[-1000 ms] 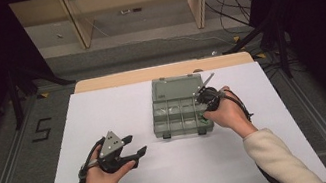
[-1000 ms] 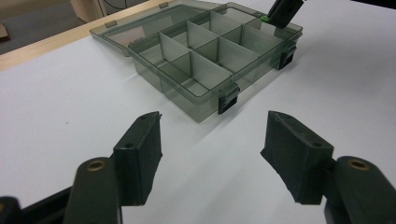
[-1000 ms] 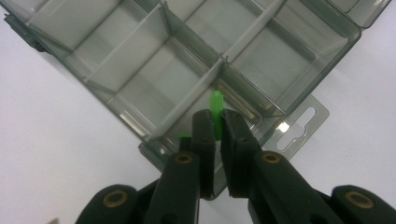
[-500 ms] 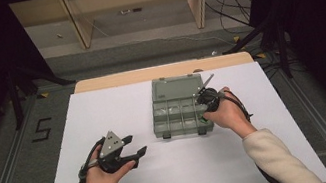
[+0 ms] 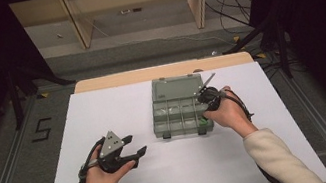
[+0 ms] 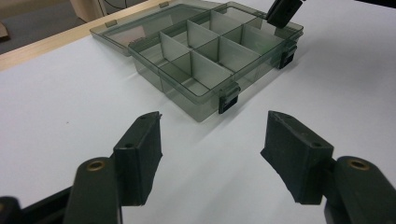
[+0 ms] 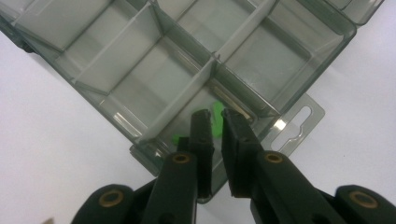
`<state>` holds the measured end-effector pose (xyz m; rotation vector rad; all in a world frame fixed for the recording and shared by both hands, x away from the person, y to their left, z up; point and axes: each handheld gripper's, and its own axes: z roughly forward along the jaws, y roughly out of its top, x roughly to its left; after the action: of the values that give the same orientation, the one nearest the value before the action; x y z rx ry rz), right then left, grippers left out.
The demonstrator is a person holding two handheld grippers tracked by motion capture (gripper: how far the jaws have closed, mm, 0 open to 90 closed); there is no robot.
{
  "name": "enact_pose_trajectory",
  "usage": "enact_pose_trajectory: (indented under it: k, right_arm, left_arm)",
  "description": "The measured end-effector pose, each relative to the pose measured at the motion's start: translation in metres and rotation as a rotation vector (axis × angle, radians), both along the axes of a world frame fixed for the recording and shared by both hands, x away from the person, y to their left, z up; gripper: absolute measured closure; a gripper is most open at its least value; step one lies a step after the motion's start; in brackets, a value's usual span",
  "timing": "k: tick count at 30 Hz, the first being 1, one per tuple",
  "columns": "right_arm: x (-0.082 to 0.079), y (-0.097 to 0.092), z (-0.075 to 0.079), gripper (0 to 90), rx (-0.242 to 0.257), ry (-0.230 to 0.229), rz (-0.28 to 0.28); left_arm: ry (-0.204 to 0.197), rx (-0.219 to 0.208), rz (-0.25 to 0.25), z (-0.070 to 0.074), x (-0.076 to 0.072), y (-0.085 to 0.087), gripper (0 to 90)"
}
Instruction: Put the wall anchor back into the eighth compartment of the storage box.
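Your green piece (image 7: 216,122), partly hidden between the jaws, lies in the 5 o'clock corner compartment of the organizer box (image 5: 179,105), mid-tabletop (image 5: 103,112). Right hand-held gripper (image 7: 214,116): narrow, jaws just opening slightly. Left hand-held gripper (image 6: 212,140): wide, unmoved.

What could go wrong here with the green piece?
The right tool has just been opening its jaws with the small green plastic piece between them; it may stick to a pad or bounce off a divider of the translucent grey plastic box. The box lies unheld, so the tool could push it.
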<state>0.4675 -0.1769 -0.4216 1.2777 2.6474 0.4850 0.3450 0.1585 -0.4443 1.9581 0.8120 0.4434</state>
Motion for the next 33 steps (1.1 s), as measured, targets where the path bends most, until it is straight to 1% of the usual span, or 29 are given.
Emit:
enact_pose_trajectory:
  k: [2, 3, 4, 5, 6, 7, 8, 10, 11, 12, 13, 15, 16, 17, 18, 19, 20, 21, 22, 24, 25, 26, 29, 31, 33]
  right_arm:
    - [0.000, 0.000, 0.001, 80.1, 0.001, 0.002, -0.017]
    - [0.000, -0.001, 0.002, 78.6, -0.001, -0.002, -0.005]
    - [-0.001, 0.000, 0.004, 77.2, 0.014, 0.008, -0.021]
    - [0.000, -0.002, 0.007, 75.8, 0.023, -0.008, -0.008]
    - [-0.001, -0.002, 0.009, 74.4, 0.023, -0.021, -0.022]
    - [-0.002, -0.003, 0.013, 72.5, 0.035, -0.022, -0.029]
    - [-0.003, -0.004, 0.017, 69.9, 0.051, -0.043, -0.045]
    - [-0.003, -0.009, 0.024, 61.5, 0.095, -0.090, -0.082]
    - [-0.003, -0.012, 0.027, 57.3, 0.121, -0.104, -0.094]
    - [-0.002, -0.016, 0.028, 54.8, 0.146, -0.150, -0.102]
    - [-0.002, -0.019, 0.031, 53.5, 0.167, -0.168, -0.111]
    - [-0.001, -0.027, 0.033, 49.7, 0.209, -0.192, -0.121]
    - [0.000, -0.030, 0.034, 48.6, 0.211, -0.192, -0.125]
    - [0.000, -0.033, 0.034, 47.4, 0.217, -0.194, -0.130]
    - [0.000, -0.034, 0.034, 45.7, 0.226, -0.193, -0.150]
    - [0.000, -0.036, 0.034, 44.7, 0.244, -0.192, -0.170]
    - [0.001, -0.038, 0.033, 42.9, 0.257, -0.196, -0.181]
    - [0.001, -0.039, 0.033, 40.2, 0.272, -0.192, -0.206]
    - [0.002, -0.040, 0.033, 38.8, 0.275, -0.194, -0.212]
    - [0.003, -0.042, 0.032, 38.0, 0.280, -0.196, -0.232]
    - [0.004, -0.044, 0.032, 37.4, 0.273, -0.201, -0.236]
    - [0.004, -0.044, 0.031, 37.4, 0.276, -0.199, -0.242]
    - [0.004, -0.046, 0.032, 37.7, 0.276, -0.199, -0.249]
    - [0.004, -0.047, 0.032, 38.0, 0.277, -0.202, -0.250]
    - [0.004, -0.047, 0.034, 38.0, 0.277, -0.205, -0.252]
  left_arm:
    - [0.001, -0.003, 0.002, 0.000, 0.000, 0.000, 36.5]
    - [0.001, -0.003, 0.002, 0.000, 0.000, 0.000, 36.5]
    - [0.002, -0.004, 0.003, 0.000, 0.000, 0.000, 36.5]
    - [0.003, -0.004, 0.003, 0.000, 0.000, 0.000, 36.5]
    - [0.006, -0.008, -0.001, 0.000, 0.000, 0.000, 36.5]
    - [0.005, -0.007, 0.000, 0.000, 0.001, 0.001, 36.5]
    - [0.012, -0.012, 0.011, -0.001, 0.000, 0.000, 36.5]
    - [0.004, -0.004, 0.003, 0.000, 0.001, 0.001, 36.5]
    - [0.015, -0.014, 0.012, -0.001, 0.001, 0.000, 36.5]
    - [0.014, -0.015, 0.011, -0.001, 0.001, 0.000, 36.5]
    - [0.005, -0.008, 0.004, -0.001, 0.002, 0.001, 36.4]
    - [0.011, -0.012, 0.014, -0.001, 0.002, 0.001, 36.3]
    - [0.016, -0.017, 0.021, -0.001, 0.002, 0.002, 36.2]
    - [0.010, -0.010, 0.016, -0.001, 0.003, 0.003, 36.0]
    - [0.019, -0.020, 0.027, -0.001, 0.003, 0.002, 35.8]
    - [0.020, -0.025, 0.027, -0.001, 0.004, 0.003, 35.7]
    - [0.015, -0.019, 0.025, -0.001, 0.004, 0.003, 35.5]
    - [0.019, -0.022, 0.028, -0.001, 0.004, 0.004, 35.5]
    - [0.029, -0.030, 0.031, -0.002, 0.004, 0.004, 35.3]
    - [0.024, -0.019, 0.030, -0.002, 0.005, 0.005, 35.2]
    - [0.029, -0.023, 0.033, -0.002, 0.005, 0.004, 35.1]
    - [0.040, -0.034, 0.042, -0.003, 0.004, 0.004, 35.1]
    - [0.038, -0.033, 0.040, -0.003, 0.004, 0.004, 35.1]
    - [0.028, -0.025, 0.030, -0.003, 0.005, 0.004, 35.1]
    - [0.032, -0.028, 0.027, -0.003, 0.004, 0.005, 35.2]
